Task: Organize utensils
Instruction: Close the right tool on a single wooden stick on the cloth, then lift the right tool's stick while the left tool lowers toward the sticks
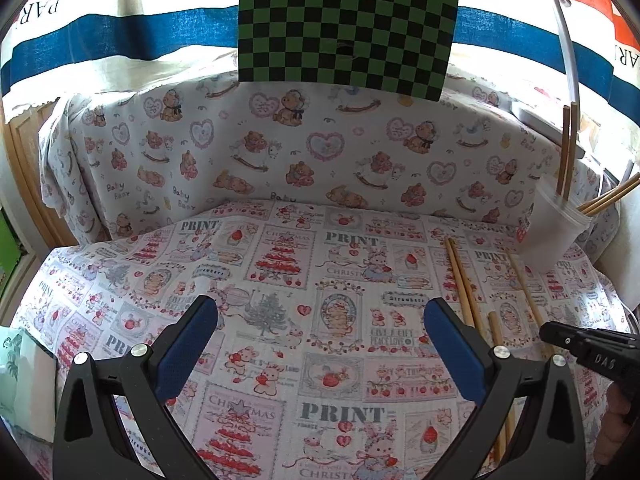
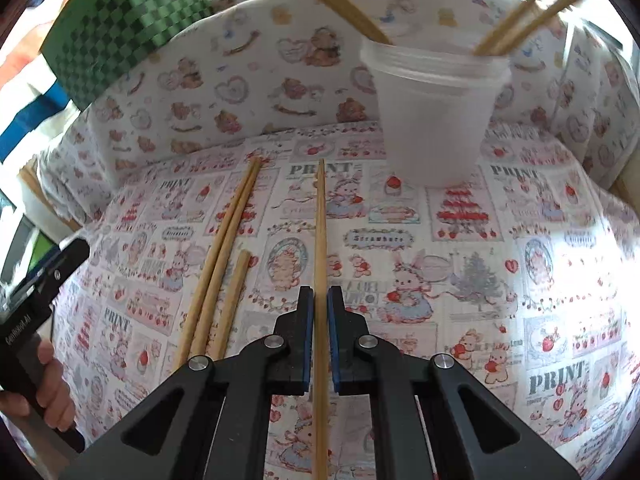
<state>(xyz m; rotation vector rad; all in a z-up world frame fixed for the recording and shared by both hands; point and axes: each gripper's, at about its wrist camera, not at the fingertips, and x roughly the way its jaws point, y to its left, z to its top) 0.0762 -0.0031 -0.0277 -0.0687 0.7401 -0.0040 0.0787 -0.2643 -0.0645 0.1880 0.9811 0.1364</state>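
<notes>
While your right gripper (image 2: 320, 300) pinches a single chopstick (image 2: 320, 216) between its pads, the stick runs straight ahead over the printed tablecloth (image 2: 460, 264), its far tip pointing toward the translucent cup (image 2: 434, 120). That cup already holds several chopsticks leaning against its rim. Three loose chopsticks (image 2: 224, 248) lie just left of the held one (two of them side by side). Your left gripper (image 1: 320, 320) hangs over bare cloth with its jaws spread wide, holding nothing.
</notes>
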